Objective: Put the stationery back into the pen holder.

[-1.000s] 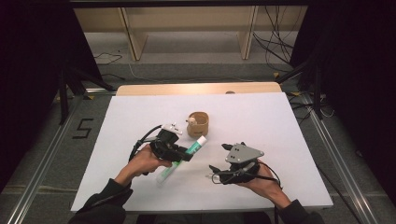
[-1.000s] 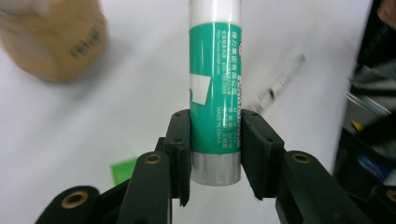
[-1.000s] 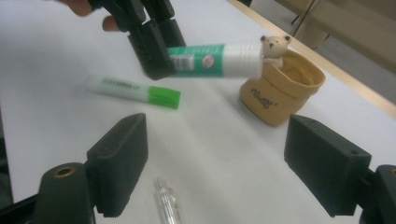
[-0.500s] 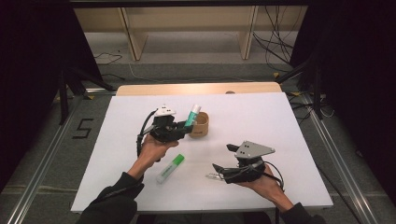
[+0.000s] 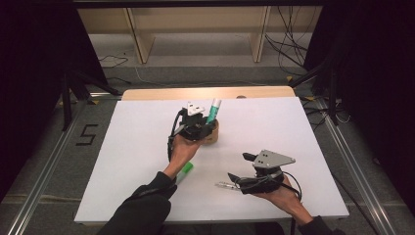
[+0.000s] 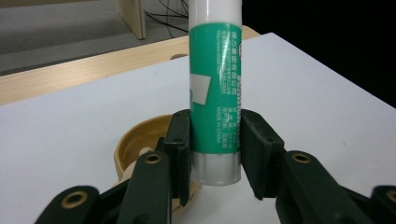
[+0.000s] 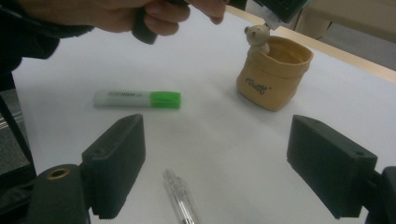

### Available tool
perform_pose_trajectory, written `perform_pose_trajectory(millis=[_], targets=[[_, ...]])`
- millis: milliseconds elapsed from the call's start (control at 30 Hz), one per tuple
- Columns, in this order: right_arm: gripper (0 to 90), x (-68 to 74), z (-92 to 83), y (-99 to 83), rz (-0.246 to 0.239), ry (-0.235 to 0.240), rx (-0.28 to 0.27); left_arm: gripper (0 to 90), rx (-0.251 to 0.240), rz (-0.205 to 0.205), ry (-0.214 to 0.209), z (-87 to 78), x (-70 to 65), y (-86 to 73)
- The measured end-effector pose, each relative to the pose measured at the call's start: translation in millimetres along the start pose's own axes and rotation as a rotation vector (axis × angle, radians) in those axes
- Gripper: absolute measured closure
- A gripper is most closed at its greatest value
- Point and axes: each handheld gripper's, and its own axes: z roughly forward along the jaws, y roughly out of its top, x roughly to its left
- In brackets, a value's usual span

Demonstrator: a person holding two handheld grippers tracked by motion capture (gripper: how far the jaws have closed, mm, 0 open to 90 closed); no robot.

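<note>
— What has changed since a second ago?

— My left gripper was low over the middle of the counter then, near its front edge, lifting the green glue stick off the white surface. Now it is up toward the back edge, and the stick stands nearly upright in my jaws above the tan cup. In the left gripper view the stick's silver bottom end hangs over the cup's open rim. My right gripper sits where it was, near the front right corner of the counter.

— How do your jaws stand?

— The left ones are narrow, pressed on both sides of the glue stick low on its green label. The right ones stand wide, with nothing between them; a clear pen lies on the counter just ahead of them.

— And the green highlighter?

— The green highlighter lies flat on the counter. A second ago it sat close under my left hand; now the hand has gone on toward the back and the highlighter shows beside my forearm, nearer the front edge.

— Count it all for me.

— One glue stick, in my left jaws. One cup, with a small bear figure on its rim. One highlighter. One clear pen. Two grippers, one in each hand.
</note>
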Motion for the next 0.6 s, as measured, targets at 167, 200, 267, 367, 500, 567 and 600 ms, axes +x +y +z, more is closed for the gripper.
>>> perform_pose_trajectory(millis=[167, 200, 267, 367, 500, 567, 600], targets=[[20.5, -1.1, -2.9, -2.6, 0.001, -0.001, -0.003, 65.4, -0.013, -0.017, 0.049, 11.0, -1.5, -2.1], [20.5, -1.4, -3.2, -3.1, 0.001, -0.001, -0.002, 65.4, -0.019, -0.025, 0.062, 13.1, -2.0, -2.9], [20.6, -1.9, -3.7, -4.1, 0.004, -0.002, 0.0, 65.4, -0.028, -0.03, 0.084, 16.2, -2.9, -4.2], [20.7, -2.1, -4.0, -5.0, 0.006, -0.001, 0.002, 65.4, -0.019, -0.035, 0.091, 21.9, -4.3, -5.5], [20.9, -1.9, -4.5, -5.7, 0.003, 0.001, 0.0, 65.3, -0.009, -0.035, 0.106, 28.9, -5.0, -7.9], [21.0, -2.0, -4.8, -6.1, 0.006, 0.003, 0.001, 65.3, -0.01, -0.034, 0.123, 32.4, -5.5, -9.7], [21.1, -2.2, -4.9, -6.4, 0.005, 0.004, 0.001, 65.3, -0.006, -0.033, 0.126, 33.2, -5.2, -10.3]])
